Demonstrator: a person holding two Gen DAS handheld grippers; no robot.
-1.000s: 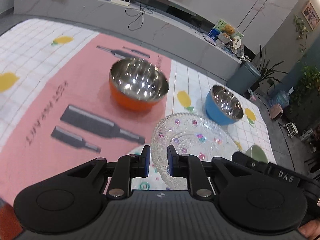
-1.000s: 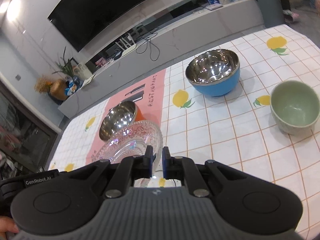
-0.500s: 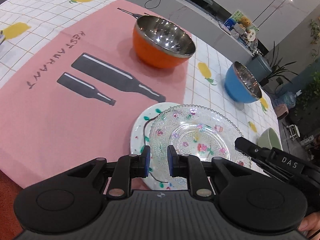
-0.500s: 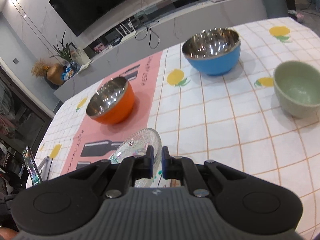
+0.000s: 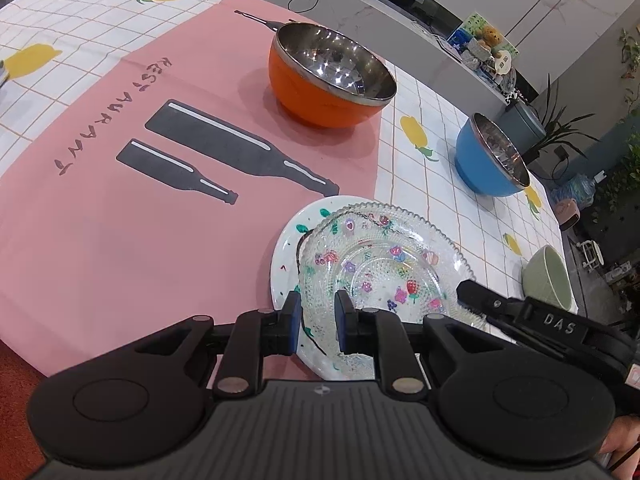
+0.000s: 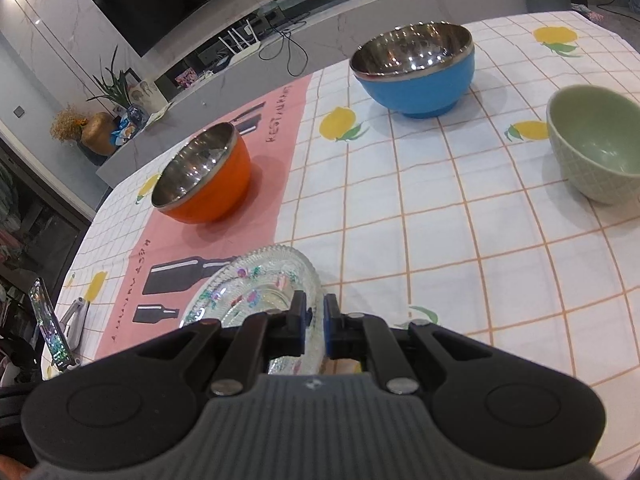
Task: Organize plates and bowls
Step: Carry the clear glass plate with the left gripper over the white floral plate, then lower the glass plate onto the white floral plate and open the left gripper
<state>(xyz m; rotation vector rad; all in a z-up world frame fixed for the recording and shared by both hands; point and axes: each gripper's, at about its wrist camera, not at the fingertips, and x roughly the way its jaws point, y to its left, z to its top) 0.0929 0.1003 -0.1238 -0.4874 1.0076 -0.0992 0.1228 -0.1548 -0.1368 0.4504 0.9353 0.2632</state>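
Glass plate (image 5: 384, 264) sat on white plate (image 5: 286, 248), nearer than orange bowl (image 5: 332, 76). Right gripper (image 6: 316, 320) clamped glass rim; left gripper (image 5: 316, 322) narrowly closed across it. I judged: release both evenly, withdraw without dragging stack.

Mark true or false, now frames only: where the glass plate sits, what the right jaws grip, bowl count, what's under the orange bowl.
1. The glass plate lies over a white painted plate. True.
2. The right gripper has its jaws shut on the glass plate's rim. True.
3. Two bowls are on the table. False: three, the orange bowl, blue bowl and green bowl.
4. The orange bowl stands on the checked cloth. False: it stands on the pink mat.
5. The green bowl holds food. False: it is empty.
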